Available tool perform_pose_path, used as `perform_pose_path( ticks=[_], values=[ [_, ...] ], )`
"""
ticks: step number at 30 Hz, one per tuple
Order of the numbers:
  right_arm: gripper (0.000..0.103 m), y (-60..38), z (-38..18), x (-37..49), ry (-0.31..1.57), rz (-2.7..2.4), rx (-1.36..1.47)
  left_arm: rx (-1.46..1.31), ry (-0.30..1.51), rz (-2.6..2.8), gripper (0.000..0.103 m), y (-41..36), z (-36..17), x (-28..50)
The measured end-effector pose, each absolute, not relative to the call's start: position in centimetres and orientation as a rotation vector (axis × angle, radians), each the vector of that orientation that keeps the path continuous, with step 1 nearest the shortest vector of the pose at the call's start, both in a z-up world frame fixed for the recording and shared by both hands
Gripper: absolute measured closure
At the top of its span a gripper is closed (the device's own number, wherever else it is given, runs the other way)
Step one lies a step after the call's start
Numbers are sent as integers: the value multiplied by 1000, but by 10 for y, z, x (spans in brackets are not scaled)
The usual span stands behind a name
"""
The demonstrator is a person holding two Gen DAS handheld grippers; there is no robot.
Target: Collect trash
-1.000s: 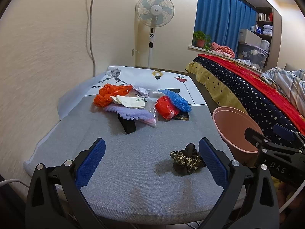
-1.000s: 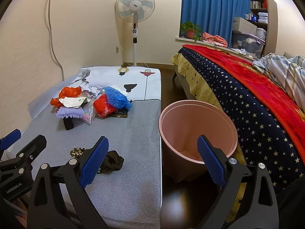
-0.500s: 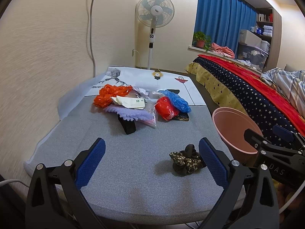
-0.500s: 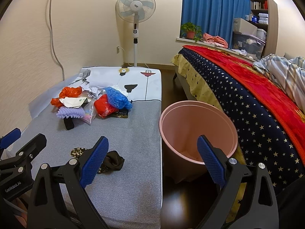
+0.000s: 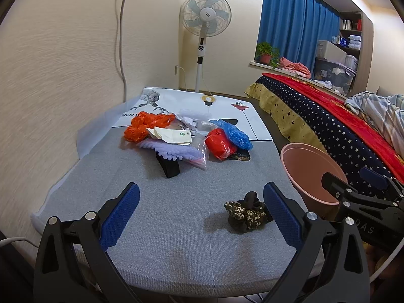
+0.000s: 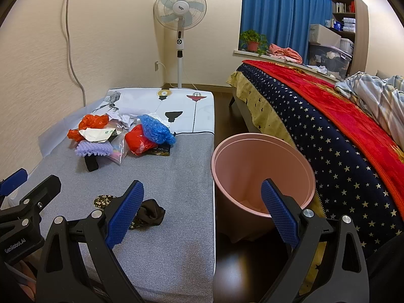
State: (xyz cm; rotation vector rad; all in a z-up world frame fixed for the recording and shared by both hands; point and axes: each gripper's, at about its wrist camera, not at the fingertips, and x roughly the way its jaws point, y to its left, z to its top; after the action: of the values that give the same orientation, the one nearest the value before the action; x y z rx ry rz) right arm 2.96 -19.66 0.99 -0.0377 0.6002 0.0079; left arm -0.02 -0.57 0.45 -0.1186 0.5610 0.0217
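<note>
A pile of trash lies at the far end of the grey table [image 5: 161,222]: an orange bag [image 5: 145,125], a white paper [image 5: 174,135], a purple fringed piece [image 5: 171,151], a red bag [image 5: 218,144] and a blue bag [image 5: 236,133]. A dark crumpled patterned scrap [image 5: 243,213] lies near the front, just inside my left gripper's right finger. My left gripper [image 5: 200,214] is open and empty above the table's near edge. My right gripper [image 6: 202,212] is open and empty, held over the gap between the table and the pink bin [image 6: 262,176]. The scrap also shows in the right wrist view [image 6: 149,213].
A bed with a starred blue and red cover [image 6: 328,131] runs along the right of the bin. A standing fan [image 6: 179,15] is at the far wall. The wall [image 5: 50,75] borders the table's left side. Dark floor [image 6: 227,265] lies between table and bed.
</note>
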Motion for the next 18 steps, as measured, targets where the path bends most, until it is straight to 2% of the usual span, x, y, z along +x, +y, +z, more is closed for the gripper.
perform_pose_path(
  ticks=[18],
  values=[
    [11, -195, 10, 29, 600, 8, -40, -120, 561, 21, 8, -5, 4, 0]
  ],
)
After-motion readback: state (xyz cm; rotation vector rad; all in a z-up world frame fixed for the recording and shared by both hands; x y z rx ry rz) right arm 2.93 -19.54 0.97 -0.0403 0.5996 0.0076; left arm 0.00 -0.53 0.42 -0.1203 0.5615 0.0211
